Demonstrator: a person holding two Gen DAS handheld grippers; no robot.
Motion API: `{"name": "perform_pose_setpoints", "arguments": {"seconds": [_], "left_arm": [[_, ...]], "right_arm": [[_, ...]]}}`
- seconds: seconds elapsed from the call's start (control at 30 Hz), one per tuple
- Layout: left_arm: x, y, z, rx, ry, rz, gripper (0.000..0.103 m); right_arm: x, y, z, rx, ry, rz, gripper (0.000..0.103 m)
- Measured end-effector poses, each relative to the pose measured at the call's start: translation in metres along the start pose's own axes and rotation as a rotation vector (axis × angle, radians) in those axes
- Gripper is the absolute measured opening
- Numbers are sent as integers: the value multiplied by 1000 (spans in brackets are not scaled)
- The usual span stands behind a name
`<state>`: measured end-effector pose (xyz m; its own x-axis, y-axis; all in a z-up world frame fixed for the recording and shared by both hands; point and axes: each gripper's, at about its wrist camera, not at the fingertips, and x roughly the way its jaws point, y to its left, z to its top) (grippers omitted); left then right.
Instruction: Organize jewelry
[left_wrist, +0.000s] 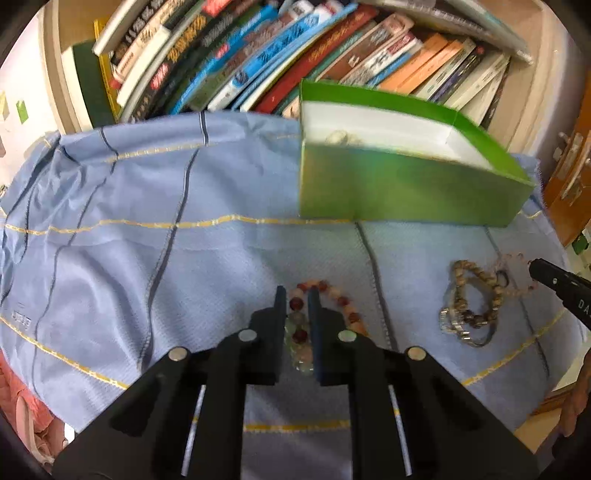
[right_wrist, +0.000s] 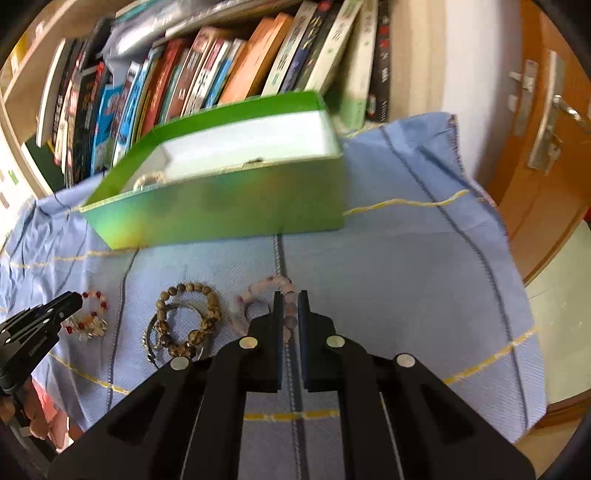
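Left gripper (left_wrist: 295, 301) is clamping the red-and-clear bead bracelet (left_wrist: 325, 295) on the blue cloth (left_wrist: 147, 258), jaws pinching one side of the loop. Right gripper (right_wrist: 291, 304) is clamping the pale pink bead bracelet (right_wrist: 258, 291) likewise. Both are gripping low, probably readying lifts. Between them, brown wooden bracelet (right_wrist: 192, 317) is lying tangled with a silver bangle (right_wrist: 155, 332). Farther back, green box (right_wrist: 221, 210) is sitting open, white inside, some jewelry already in it; likely the destination.

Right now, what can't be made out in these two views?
- Green box contents: near wall hides most, both views; blurred.
- Book titles: motion blur.
- Silver pieces under the wooden bead bracelet: tangled, too small.
- Pink bead bracelet: right gripper covers part.
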<state>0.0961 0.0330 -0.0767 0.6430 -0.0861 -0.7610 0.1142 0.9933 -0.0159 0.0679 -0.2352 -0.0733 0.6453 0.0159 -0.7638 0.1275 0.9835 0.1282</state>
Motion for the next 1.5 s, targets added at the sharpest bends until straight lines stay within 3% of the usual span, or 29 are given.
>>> {"name": "perform_pose_setpoints", "arguments": {"seconds": [0.23, 0.4, 0.5, 0.57, 0.67, 0.83, 1.0, 1.5], "left_arm": [[-42, -16, 6, 39, -92, -63, 12], [-54, -24, 6, 65, -109, -107, 12], [-43, -9, 7, 20, -80, -64, 12], [-34, 2, 6, -5, -48, -38, 21], [-19, 14, 4, -31, 0, -2, 25], [-3, 10, -4, 1, 49, -22, 40], [6, 12, -10, 22, 73, -4, 40], [14, 8, -17, 56, 100, -13, 41]], "right_arm": [[-27, 2, 6, -4, -61, 10, 8], [-38, 12, 5, -31, -80, 59, 8], [-34, 6, 4, -15, -69, 52, 8], [-25, -3, 3, 13, -40, 32, 8], [-13, -15, 0, 46, -4, 3, 8], [1, -28, -3, 88, 38, -10, 13], [0, -45, -6, 111, 47, -47, 13], [19, -15, -15, -26, 95, -98, 14]]}}
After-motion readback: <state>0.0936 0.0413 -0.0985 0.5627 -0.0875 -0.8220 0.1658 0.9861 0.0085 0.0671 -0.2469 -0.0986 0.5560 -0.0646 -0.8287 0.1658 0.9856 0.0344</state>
